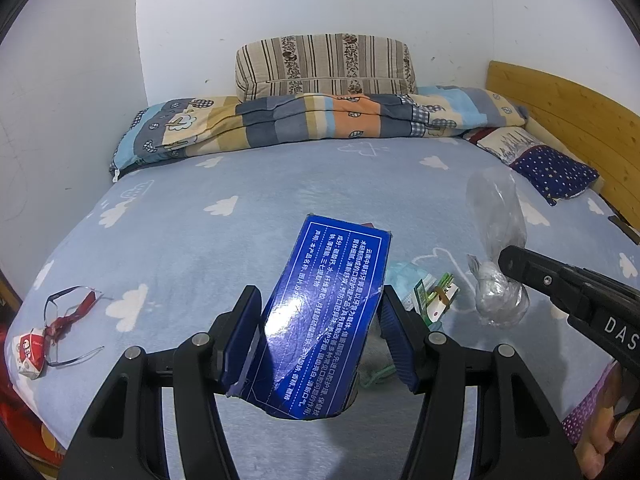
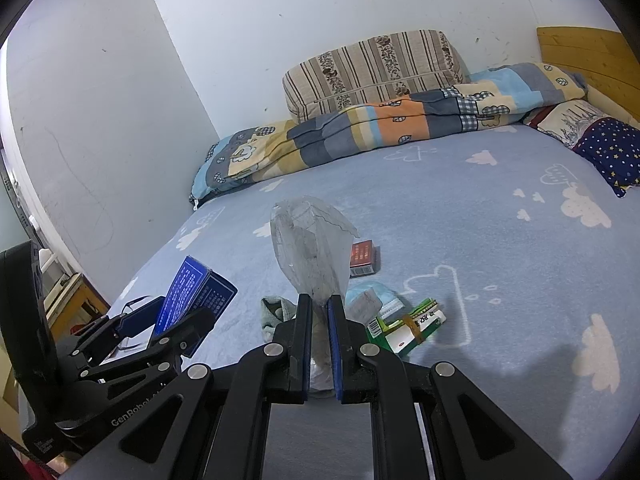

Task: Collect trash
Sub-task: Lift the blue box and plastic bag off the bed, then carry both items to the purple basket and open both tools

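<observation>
Nearest the left wrist lens, the left gripper is clamped on a blue box printed with white text; both blue pads press its long sides and the box stands tilted, lifted clear of the bed. Its near end is torn and dented. From the right wrist view the same box sits in the left gripper at lower left.

Bed sheet, pale blue with white clouds, covers the whole working surface. Folded quilt lies along the far edge, with a striped pillow leaning on the wall behind it. Starred cushion lies beside the wooden headboard.

Right gripper is closed almost fully, pinching the gathered neck of a clear plastic bag, which rises upright above the fingers.

Remaining litter on the sheet, right wrist view: a green-and-white packet bundle just right of the right gripper, a crumpled light-blue mask touching that bundle, a red small box behind the bag, and a greenish cloth scrap just left of the fingers.

Left wrist view, near the left bed edge: glasses with a red strap, beside a red-and-white wrapper.
</observation>
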{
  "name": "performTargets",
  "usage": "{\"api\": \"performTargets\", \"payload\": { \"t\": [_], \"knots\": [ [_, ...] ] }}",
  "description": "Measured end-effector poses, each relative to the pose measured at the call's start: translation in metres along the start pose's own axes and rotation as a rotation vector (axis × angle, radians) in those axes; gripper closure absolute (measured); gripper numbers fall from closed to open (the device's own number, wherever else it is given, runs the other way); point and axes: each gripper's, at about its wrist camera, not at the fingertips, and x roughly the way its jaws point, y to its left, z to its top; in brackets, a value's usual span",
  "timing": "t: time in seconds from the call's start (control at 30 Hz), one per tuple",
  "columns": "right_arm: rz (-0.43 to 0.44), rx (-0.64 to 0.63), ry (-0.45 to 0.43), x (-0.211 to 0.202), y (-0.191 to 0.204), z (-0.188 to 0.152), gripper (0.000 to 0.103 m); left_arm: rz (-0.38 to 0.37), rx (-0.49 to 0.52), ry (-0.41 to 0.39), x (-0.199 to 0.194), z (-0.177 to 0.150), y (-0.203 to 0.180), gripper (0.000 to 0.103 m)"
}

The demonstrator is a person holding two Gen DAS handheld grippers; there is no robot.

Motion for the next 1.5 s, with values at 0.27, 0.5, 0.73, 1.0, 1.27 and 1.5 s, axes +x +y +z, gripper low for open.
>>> {"api": "performTargets", "payload": {
  "t": [0.27,0.5,0.73,1.0,1.27,1.5],
  "knots": [
    [0.001,0.001,-0.001,0.000,-0.001,0.000,0.095,-0.007,0.002,0.003,0.000,0.002,-0.005,0.044],
    [0.000,0.017,-0.006,-0.003,-0.006,0.000,0.095,-0.056,0.001,0.012,0.001,0.002,-0.012,0.044],
    [0.006,0.104,-0.076,-0.034,-0.021,0.002,0.095,-0.157,0.038,0.011,-0.004,-0.001,-0.028,0.044],
    [0.003,0.208,-0.118,-0.102,-0.052,-0.020,0.095,-0.356,0.128,0.025,-0.023,-0.007,-0.076,0.044],
    [-0.145,0.274,-0.200,-0.210,-0.100,-0.053,0.095,-0.521,0.260,0.034,-0.063,-0.016,-0.151,0.044],
    [-0.304,0.400,-0.254,-0.293,-0.151,-0.097,0.095,-0.677,0.398,0.090,-0.098,-0.034,-0.239,0.044]
  ]
}}
